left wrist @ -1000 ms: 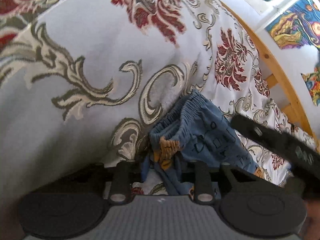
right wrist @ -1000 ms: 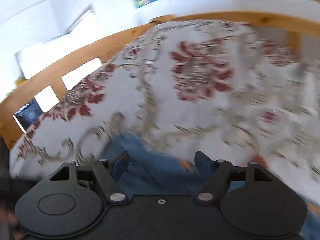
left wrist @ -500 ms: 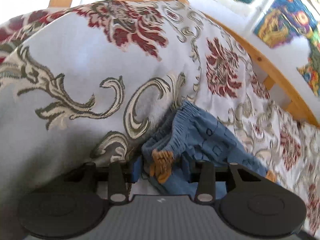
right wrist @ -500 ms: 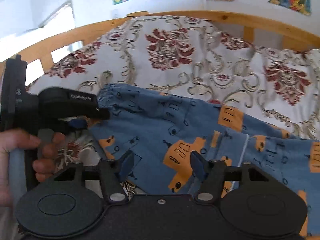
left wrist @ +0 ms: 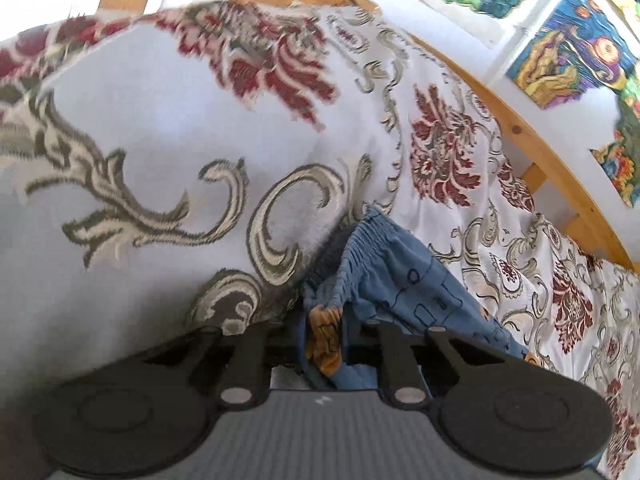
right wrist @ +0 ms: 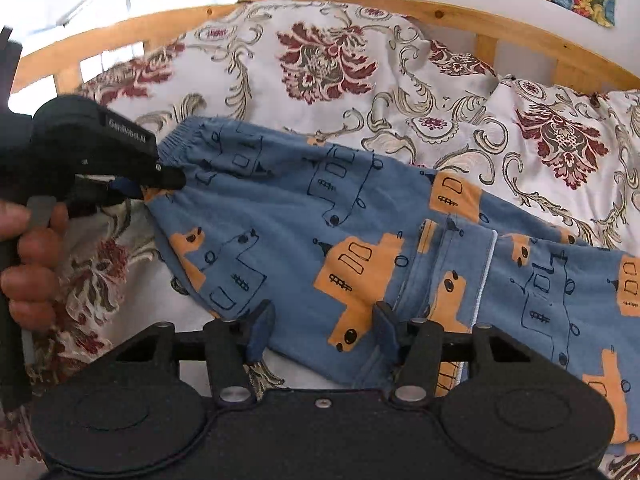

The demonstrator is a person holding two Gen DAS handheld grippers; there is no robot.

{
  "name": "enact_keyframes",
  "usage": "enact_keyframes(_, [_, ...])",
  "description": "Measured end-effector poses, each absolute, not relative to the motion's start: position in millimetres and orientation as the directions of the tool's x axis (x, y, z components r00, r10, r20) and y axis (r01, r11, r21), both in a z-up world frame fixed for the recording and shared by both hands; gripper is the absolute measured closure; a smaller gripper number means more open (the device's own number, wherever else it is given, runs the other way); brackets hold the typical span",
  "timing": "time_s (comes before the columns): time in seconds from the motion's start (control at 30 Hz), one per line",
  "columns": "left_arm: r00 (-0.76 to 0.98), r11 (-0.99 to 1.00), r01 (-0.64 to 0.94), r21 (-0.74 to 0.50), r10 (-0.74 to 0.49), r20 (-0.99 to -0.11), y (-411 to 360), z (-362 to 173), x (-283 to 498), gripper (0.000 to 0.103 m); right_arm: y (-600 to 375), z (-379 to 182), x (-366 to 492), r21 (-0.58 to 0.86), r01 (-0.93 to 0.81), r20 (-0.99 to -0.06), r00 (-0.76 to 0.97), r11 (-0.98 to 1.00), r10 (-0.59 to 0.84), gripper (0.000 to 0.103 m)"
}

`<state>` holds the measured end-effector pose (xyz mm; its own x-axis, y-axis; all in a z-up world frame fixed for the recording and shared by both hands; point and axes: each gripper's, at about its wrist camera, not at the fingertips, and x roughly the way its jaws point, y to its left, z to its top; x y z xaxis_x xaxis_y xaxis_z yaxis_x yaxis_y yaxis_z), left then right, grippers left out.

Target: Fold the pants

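Note:
Blue pants (right wrist: 304, 216) with orange truck prints lie spread across the flowered bedspread (right wrist: 332, 64), waistband to the left, legs running off to the right. In the left wrist view the gathered waistband (left wrist: 372, 248) bunches up between my left gripper (left wrist: 324, 340), whose jaws are closing and pinch the cloth. The right wrist view shows that left gripper (right wrist: 168, 178) at the waistband's near corner, with a hand (right wrist: 32, 264) holding it. My right gripper (right wrist: 322, 328) hovers low over the near edge of the pants by the crotch seam. Its fingers stand apart with cloth between them, not pressed.
A wooden bed rail (right wrist: 500, 28) curves round the far side of the bed. Colourful pictures (left wrist: 572, 60) hang on the white wall behind it. A pillow (right wrist: 560, 132) in the same flowered cloth lies at the right.
My left jaws have narrowed onto the bunched waistband corner. My right gripper has swung down over the pants, its fingers slightly closer together than a second ago.

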<state>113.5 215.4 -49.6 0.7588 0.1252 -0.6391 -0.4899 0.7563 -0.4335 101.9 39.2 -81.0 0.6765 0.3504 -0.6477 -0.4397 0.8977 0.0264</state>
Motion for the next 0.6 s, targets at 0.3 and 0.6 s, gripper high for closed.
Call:
enact_keyframes(0.3, [0.788, 0.868, -0.404, -0.29, 0.169, -0.592, 192.9, -33.5, 104.9, 0.088, 13.8, -33.5, 153.7, 0.186, -0.508, -0.577, 0.637, 0.841, 0.512, 0.035])
enact_keyframes(0.6, [0.789, 0.873, -0.394, -0.287, 0.161, -0.594, 195.1, -41.4, 100.9, 0.088, 78.9, -6.0, 269.3, 0.665, -0.441, -0.583, 0.198, 0.603, 0.788, 0.035])
